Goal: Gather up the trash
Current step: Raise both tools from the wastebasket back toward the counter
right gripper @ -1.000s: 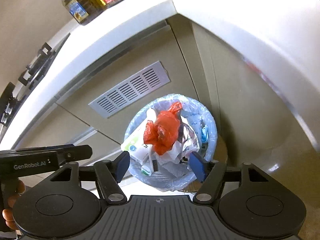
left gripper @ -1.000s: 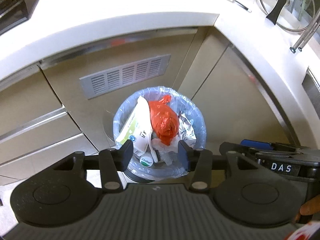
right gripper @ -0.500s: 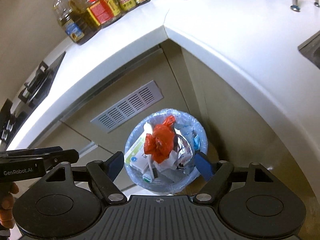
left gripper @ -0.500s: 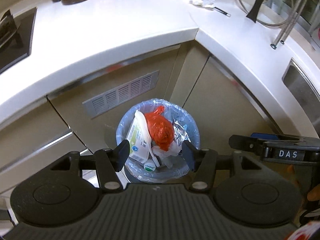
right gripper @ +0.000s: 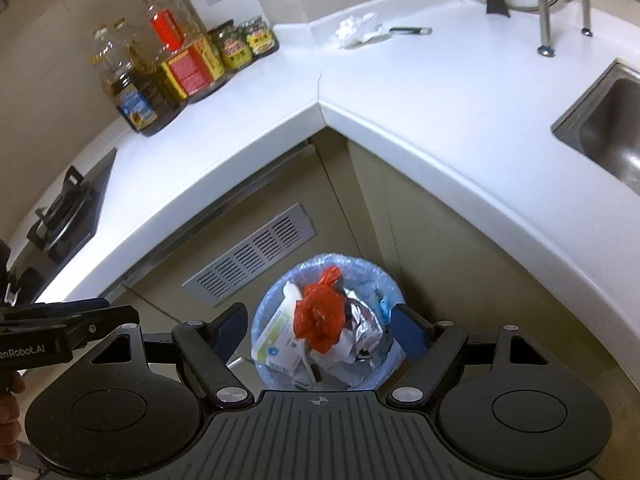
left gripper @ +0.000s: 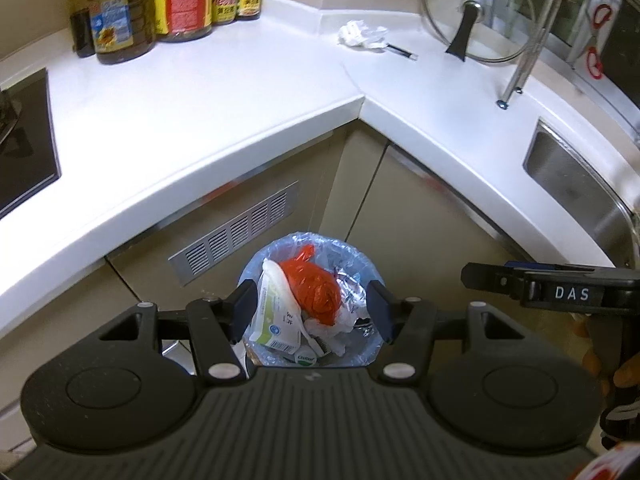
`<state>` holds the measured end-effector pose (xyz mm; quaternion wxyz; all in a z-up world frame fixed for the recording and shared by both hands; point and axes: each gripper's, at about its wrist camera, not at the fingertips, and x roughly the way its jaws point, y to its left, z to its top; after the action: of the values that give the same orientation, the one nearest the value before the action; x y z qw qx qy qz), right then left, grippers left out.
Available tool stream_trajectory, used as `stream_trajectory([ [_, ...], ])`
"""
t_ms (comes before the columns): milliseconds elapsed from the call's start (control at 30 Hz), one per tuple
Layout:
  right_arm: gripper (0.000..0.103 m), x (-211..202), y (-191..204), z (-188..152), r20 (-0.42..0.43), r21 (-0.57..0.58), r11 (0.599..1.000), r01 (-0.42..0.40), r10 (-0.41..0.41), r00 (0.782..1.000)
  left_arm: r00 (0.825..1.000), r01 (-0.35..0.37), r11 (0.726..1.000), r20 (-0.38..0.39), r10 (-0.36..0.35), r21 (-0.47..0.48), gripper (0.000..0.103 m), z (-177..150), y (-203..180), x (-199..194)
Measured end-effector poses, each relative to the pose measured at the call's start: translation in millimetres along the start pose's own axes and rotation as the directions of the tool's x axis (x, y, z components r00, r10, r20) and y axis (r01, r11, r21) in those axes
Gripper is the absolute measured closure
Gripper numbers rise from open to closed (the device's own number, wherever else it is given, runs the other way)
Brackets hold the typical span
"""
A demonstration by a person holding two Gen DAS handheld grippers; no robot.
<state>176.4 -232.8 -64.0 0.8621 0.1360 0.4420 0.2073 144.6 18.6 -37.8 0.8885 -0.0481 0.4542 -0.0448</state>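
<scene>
Both claws, the left claw (left gripper: 311,308) and right claw (right gripper: 320,330), are spread wide and hold nothing above the full bin (left gripper: 310,308), while the crumpled tissue (left gripper: 360,34) lies far ahead on the counter (left gripper: 224,96).

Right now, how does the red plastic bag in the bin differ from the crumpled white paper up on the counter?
The red plastic bag sits in the lined trash bin on the floor; the crumpled white paper lies up on the white counter. The bag is bright red and knotted at the top; the paper is white and loosely wadded. The bag is packed among other rubbish; the paper lies beside a dark utensil. Both are crumpled waste.
</scene>
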Motion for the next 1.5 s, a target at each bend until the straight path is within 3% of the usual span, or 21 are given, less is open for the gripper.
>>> stream_trajectory([
  [300, 0.025, -17, -2, 9, 0.063, 0.009, 0.998, 0.061, -0.062, 0.996, 0.998, 0.054, 0.998, 0.040, -0.056, 0.036, 0.044, 14, -2, -2],
  [533, 0.025, -14, -23, 39, 0.101, -0.021, 0.996, 0.086, -0.083, 0.991, 0.995, 0.060, 0.998, 0.075, -0.062, 0.027, 0.044, 38, -11, 14],
  [867, 0.025, 18, -71, 123, 0.156, -0.123, 0.990, 0.070, -0.051, 0.987, 0.990, 0.015, 1.000, 0.143, -0.015, 0.004, 0.044, 103, -38, 62],
  [1333, 0.025, 102, -129, 243, 0.227, -0.290, 0.955, 0.068, 0.000, 0.974, 0.972, -0.041, 0.999, 0.233, 0.038, 0.004, 0.043, 208, -82, 158],
  [1500, 0.025, 133, -143, 277, 0.254, -0.316, 0.947, 0.063, 0.021, 0.967, 0.968, -0.062, 0.998, 0.245, 0.052, 0.033, 0.038, 236, -96, 191],
])
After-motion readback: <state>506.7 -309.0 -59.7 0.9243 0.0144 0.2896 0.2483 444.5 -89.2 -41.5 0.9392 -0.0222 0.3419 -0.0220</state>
